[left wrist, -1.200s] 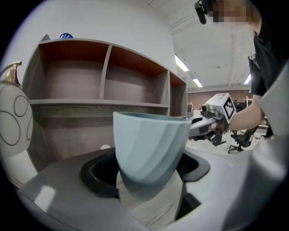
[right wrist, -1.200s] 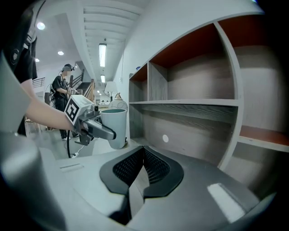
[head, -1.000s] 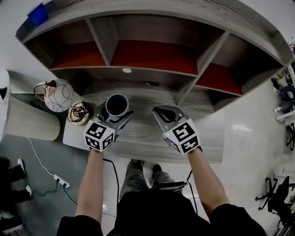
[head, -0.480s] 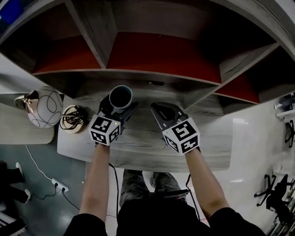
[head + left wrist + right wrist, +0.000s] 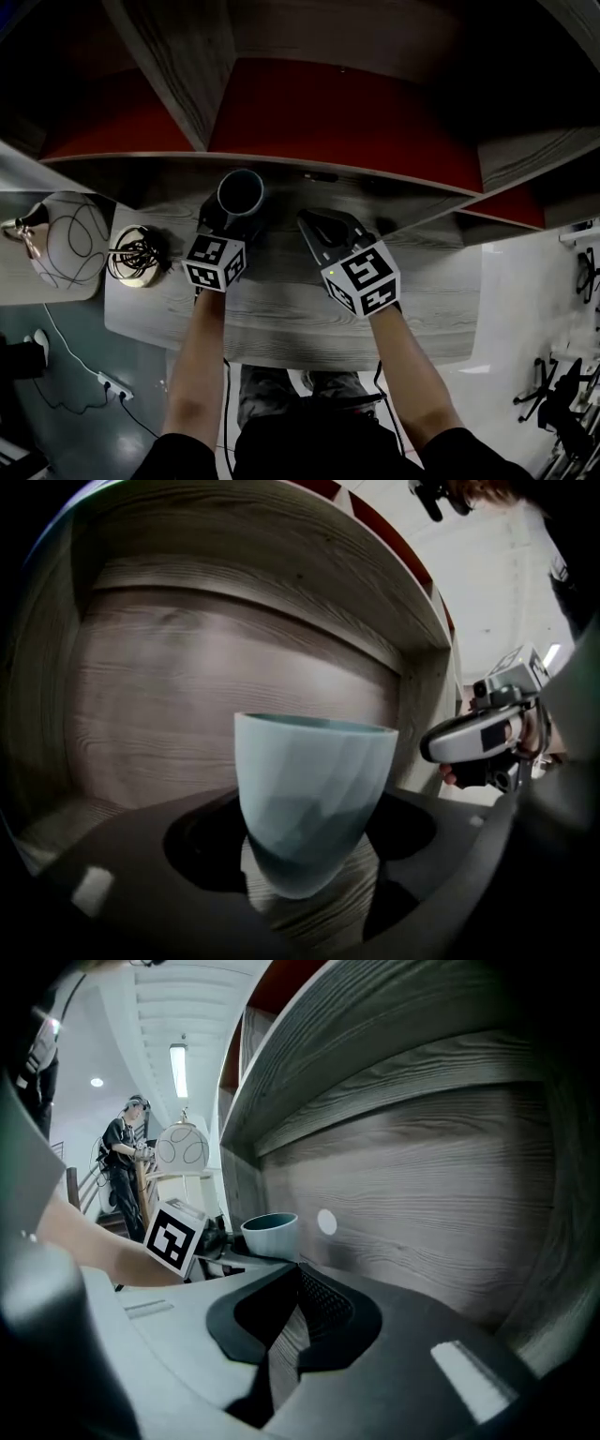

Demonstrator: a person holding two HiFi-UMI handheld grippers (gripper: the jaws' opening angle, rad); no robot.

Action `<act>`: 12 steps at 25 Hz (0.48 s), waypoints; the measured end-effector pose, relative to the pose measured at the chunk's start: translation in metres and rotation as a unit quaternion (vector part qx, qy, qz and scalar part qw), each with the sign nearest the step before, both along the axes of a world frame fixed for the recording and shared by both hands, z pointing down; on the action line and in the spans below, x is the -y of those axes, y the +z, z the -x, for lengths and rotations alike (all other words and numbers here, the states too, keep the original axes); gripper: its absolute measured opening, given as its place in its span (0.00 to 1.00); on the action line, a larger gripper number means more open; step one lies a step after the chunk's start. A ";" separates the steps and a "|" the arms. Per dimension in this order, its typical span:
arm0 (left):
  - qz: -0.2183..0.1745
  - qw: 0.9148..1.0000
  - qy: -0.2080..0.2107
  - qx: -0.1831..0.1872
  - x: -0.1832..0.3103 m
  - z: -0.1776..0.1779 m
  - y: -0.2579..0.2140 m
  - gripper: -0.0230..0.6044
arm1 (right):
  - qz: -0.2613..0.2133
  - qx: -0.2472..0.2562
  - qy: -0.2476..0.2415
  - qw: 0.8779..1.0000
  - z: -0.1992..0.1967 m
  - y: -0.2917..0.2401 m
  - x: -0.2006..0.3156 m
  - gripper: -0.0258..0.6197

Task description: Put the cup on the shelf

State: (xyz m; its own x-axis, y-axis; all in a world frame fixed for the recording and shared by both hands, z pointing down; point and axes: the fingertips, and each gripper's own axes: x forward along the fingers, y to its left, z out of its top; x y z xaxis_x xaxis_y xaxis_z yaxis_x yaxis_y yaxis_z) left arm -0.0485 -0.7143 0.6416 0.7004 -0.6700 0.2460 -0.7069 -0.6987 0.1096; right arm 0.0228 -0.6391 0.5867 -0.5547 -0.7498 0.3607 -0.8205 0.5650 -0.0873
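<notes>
Cup (image 5: 314,789) in left gripper (image 5: 232,214) — beside shelf edge (image 5: 309,168).

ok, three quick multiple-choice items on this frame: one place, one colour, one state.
1. Where is the cup?
A. on a red shelf
B. between the left gripper jaws
C. on the floor
2. Cup colour?
A. pale blue
B. red
C. yellow
3. Right gripper?
A. holds the cup
B. holds a cable
C. empty

Answers:
1. B, the left gripper view shows the jaws clamped on its lower wall.
2. A, its wall shows pale blue.
3. C, nothing sits between its jaws.
</notes>
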 end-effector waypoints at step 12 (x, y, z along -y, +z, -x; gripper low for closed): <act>-0.004 1.000 -0.011 0.008 0.020 0.005 0.023 0.62 | 0.009 -0.006 -0.001 1.000 0.002 0.022 0.018 0.06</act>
State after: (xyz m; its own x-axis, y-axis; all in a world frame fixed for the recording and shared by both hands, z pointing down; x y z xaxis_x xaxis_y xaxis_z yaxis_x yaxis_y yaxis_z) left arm -0.0531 -0.7348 0.6642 0.6809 -0.6878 0.2518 -0.7242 -0.6834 0.0916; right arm 0.0205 -0.6566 0.6088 -0.5528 -0.7416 0.3800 -0.8198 0.5658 -0.0882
